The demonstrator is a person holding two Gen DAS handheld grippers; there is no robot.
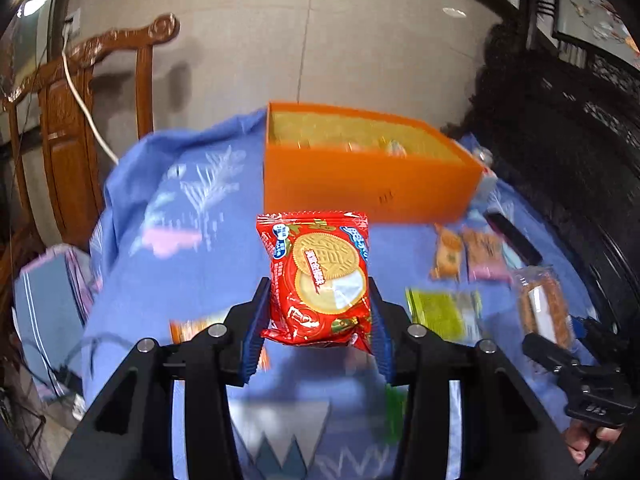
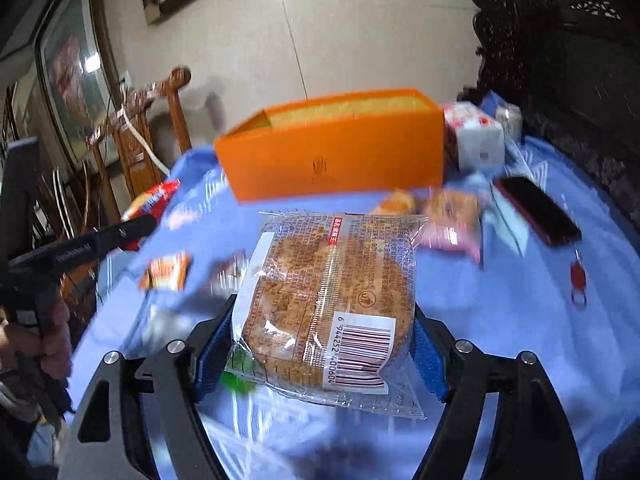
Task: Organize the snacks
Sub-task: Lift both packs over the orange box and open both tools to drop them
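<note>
My left gripper [image 1: 318,286] is shut on a red biscuit packet [image 1: 318,276], held upright above the blue tablecloth [image 1: 192,248]. In front of it stands an open orange box [image 1: 360,184] with some packets inside. My right gripper [image 2: 324,312] is shut on a clear-wrapped round brown cake [image 2: 332,280], barcode side up, its blue pads [image 2: 428,356] pressing both sides. The orange box [image 2: 332,160] lies beyond it. In the right wrist view the red packet [image 2: 152,200] shows at the far left.
Loose snack packets lie on the cloth: orange ones [image 1: 448,256], a green one [image 1: 444,312], a small orange one [image 2: 166,272], pink-edged ones [image 2: 452,216]. A dark phone [image 2: 536,208] and a white pack [image 2: 476,140] lie right of the box. A wooden chair [image 1: 80,120] stands left, dark carved furniture [image 1: 560,160] right.
</note>
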